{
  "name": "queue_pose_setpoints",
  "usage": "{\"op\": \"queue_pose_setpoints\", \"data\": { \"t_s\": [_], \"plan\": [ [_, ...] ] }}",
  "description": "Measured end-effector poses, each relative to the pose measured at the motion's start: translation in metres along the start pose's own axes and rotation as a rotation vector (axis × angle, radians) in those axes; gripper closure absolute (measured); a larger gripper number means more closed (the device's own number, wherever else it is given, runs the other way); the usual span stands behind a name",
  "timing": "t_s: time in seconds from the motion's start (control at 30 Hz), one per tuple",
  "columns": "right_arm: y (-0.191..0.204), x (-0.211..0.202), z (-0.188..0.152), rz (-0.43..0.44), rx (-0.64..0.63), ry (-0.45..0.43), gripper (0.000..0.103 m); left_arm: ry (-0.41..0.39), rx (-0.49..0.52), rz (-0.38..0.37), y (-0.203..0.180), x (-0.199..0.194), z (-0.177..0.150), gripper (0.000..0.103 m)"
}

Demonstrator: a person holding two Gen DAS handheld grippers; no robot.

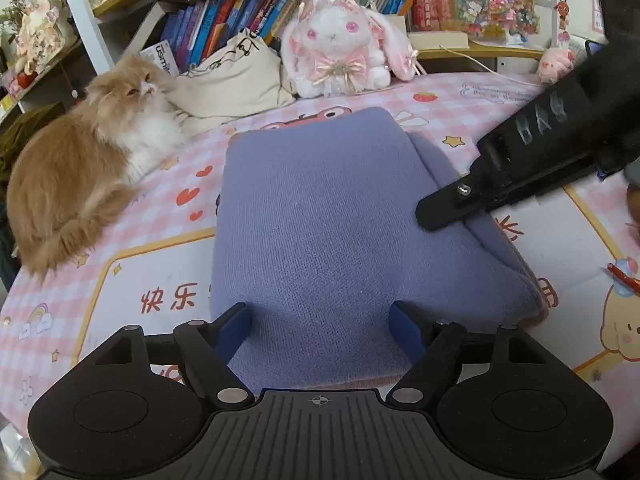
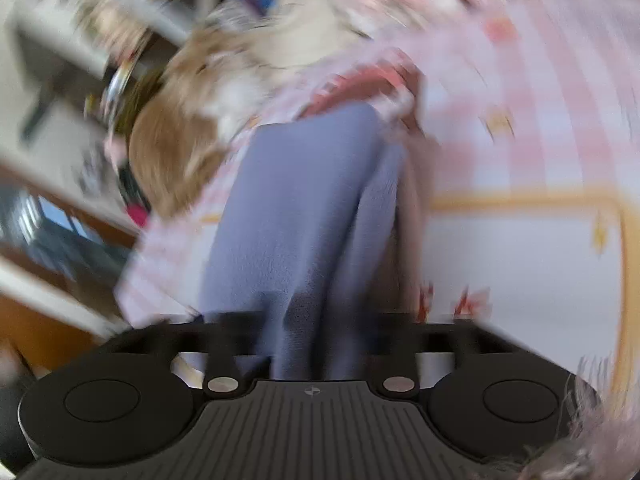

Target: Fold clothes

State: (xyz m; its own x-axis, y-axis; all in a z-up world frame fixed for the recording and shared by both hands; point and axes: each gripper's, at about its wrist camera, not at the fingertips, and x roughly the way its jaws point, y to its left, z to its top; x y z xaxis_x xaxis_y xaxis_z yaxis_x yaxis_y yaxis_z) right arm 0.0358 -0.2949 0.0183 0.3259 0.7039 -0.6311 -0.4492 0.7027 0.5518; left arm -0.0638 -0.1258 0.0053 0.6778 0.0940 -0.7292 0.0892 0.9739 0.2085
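Your left gripper (image 1: pixel 320 326) hovers over the near edge of the folded lavender-blue knitted garment (image 1: pixel 328 216), its jaws standing wide apart with the blue pads either side of the cloth and not pressing on it. The garment lies as a thick folded rectangle in the middle of the pink-and-white checked bed cover printed with cartoon figures (image 1: pixel 132 272), its long sides running from the near edge toward the far edge.

Your right gripper (image 1: pixel 436 218) comes in from the right edge of the bed cover, black and tilted down, with its tip on the garment's right side where the folded layers show. In the right wrist view its jaws are drawn narrow and a pinch of the lavender cloth (image 2: pixel 304 216) is bunched between them, so they grip the garment; that view is heavily blurred and little else in it can be told.

A fluffy ginger-and-white long-haired cat (image 1: pixel 92 160) sits on the left edge of the cover, well apart from the garment. Toward the far edge, a cream cloth bag (image 1: pixel 236 80) lies beside a white-and-pink plush rabbit with a bow (image 1: pixel 340 48), both in front of a wooden shelf packed with books (image 1: pixel 248 12)
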Motion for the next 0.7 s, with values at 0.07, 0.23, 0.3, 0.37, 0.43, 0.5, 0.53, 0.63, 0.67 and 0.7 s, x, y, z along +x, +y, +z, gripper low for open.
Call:
{"op": "queue_pose_setpoints", "data": {
  "t_s": [0.07,0.23,0.3,0.37,0.43,0.5,0.53,0.63,0.67,0.7],
  "plan": [
    [0.021,-0.014,-0.012,0.015,-0.201,-0.091,0.091,0.002,-0.014,-0.006,0.002,-0.001,0.001,0.024],
    [0.009,-0.003,-0.029,-0.118,-0.206,-0.058,0.091,0.013,-0.009,-0.008,0.002,-0.001,0.001,0.019],
    [-0.008,0.0,-0.026,-0.091,-0.103,-0.039,0.091,0.017,-0.007,-0.008,0.003,-0.001,0.001,0.019],
    [-0.012,-0.001,-0.022,-0.076,-0.066,-0.037,0.089,0.022,-0.005,-0.009,0.003,-0.001,0.0,0.019],
    [-0.01,-0.002,-0.023,-0.081,-0.066,-0.05,0.084,0.021,-0.022,-0.007,0.007,-0.006,0.002,0.019],
    [-0.01,-0.006,-0.025,-0.076,-0.044,-0.07,0.079,-0.017,-0.048,0.008,0.012,-0.017,0.001,0.019],
    [-0.012,-0.009,-0.025,-0.07,-0.028,-0.078,0.074,-0.042,-0.066,0.013,0.016,-0.024,0.0,0.018],
    [-0.024,-0.017,-0.024,-0.026,0.064,-0.09,0.065,-0.097,-0.132,0.033,0.029,-0.037,0.0,0.018],
    [-0.026,-0.019,-0.024,-0.014,0.09,-0.091,0.061,-0.109,-0.159,0.044,0.034,-0.04,0.0,0.018],
    [-0.028,-0.019,-0.023,-0.005,0.111,-0.089,0.06,-0.115,-0.183,0.05,0.039,-0.041,0.001,0.018]
  ]
}}
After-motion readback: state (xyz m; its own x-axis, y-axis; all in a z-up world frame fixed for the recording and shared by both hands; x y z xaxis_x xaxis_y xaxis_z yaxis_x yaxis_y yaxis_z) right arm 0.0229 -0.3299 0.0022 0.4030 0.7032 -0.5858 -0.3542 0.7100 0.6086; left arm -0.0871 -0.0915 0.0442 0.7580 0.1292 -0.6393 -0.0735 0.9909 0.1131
